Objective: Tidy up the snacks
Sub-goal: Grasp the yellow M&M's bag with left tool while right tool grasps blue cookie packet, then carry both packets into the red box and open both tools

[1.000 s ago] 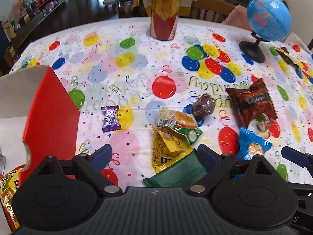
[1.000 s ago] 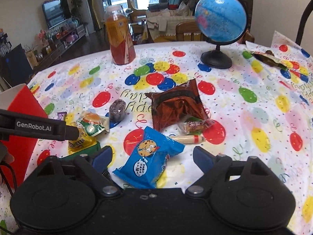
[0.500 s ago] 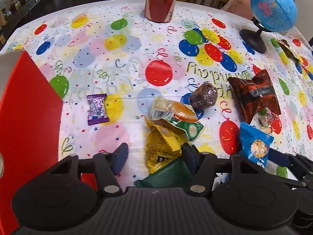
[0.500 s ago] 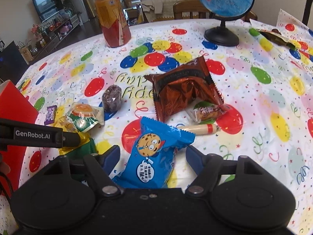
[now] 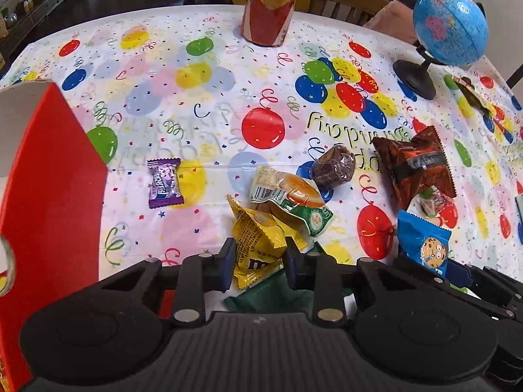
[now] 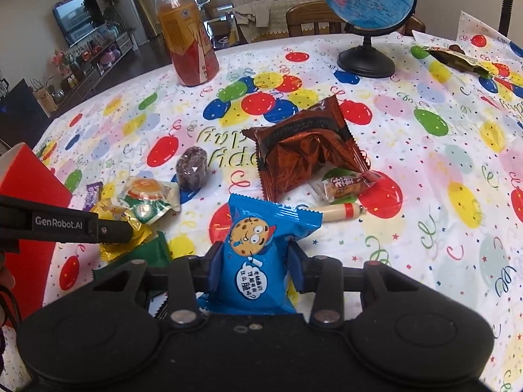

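My left gripper (image 5: 260,261) is shut on the yellow M&M's packet (image 5: 258,246), which lies over a green packet (image 5: 271,295) on the balloon tablecloth. My right gripper (image 6: 255,263) is shut on the blue cookie packet (image 6: 258,254), also seen in the left wrist view (image 5: 425,245). Loose snacks lie around: a purple candy (image 5: 164,183), a green-and-orange bun packet (image 5: 289,201), a brown cake (image 5: 333,166), a brown foil bag (image 6: 307,150), a small red-wrapped candy (image 6: 346,184) and a sausage stick (image 6: 336,211). A red box (image 5: 49,176) stands at the left.
A tall orange bottle (image 6: 188,37) stands at the table's far side. A blue globe (image 6: 367,3) on a black stand is at the far right, with a dark wrapper (image 6: 457,58) beyond it. Wooden chairs stand behind the table.
Both grippers have moved forward and down and closed: the left on the yellow M&M's packet, the right on the blue cookie packet. Both were open a second ago.
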Motion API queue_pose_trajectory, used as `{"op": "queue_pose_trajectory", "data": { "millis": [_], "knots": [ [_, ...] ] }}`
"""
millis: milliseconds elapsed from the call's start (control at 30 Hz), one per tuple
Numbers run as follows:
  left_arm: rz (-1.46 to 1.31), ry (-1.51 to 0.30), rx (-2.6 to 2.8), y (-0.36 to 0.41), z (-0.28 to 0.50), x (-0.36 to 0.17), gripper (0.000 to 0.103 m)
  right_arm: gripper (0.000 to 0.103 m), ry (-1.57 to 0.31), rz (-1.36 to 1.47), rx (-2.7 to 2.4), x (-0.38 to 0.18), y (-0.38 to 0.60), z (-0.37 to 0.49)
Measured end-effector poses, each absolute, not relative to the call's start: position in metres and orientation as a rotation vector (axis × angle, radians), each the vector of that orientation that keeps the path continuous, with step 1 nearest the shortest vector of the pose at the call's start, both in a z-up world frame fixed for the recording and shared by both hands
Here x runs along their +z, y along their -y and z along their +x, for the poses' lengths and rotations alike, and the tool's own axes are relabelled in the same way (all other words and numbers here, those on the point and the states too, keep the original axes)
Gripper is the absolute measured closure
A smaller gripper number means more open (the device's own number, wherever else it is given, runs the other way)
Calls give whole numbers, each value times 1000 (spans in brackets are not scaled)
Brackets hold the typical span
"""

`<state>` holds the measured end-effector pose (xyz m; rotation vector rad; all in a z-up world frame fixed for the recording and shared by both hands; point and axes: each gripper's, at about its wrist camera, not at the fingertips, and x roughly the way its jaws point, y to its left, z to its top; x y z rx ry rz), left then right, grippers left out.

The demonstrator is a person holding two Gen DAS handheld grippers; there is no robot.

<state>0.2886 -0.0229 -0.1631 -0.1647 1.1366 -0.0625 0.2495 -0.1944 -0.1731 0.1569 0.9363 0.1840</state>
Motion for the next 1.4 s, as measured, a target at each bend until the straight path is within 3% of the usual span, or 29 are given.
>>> {"op": "queue_pose_trajectory", "data": {
  "millis": [733, 1400],
  "knots": [
    [-229, -1042, -113, -14, 208, -77, 74, 64, -834, 170, 268, -81, 169, 180],
    [-238, -936, -89, -91, 142, -22, 74, 64, -770, 118, 411, -33, 76, 138]
  ]
}}
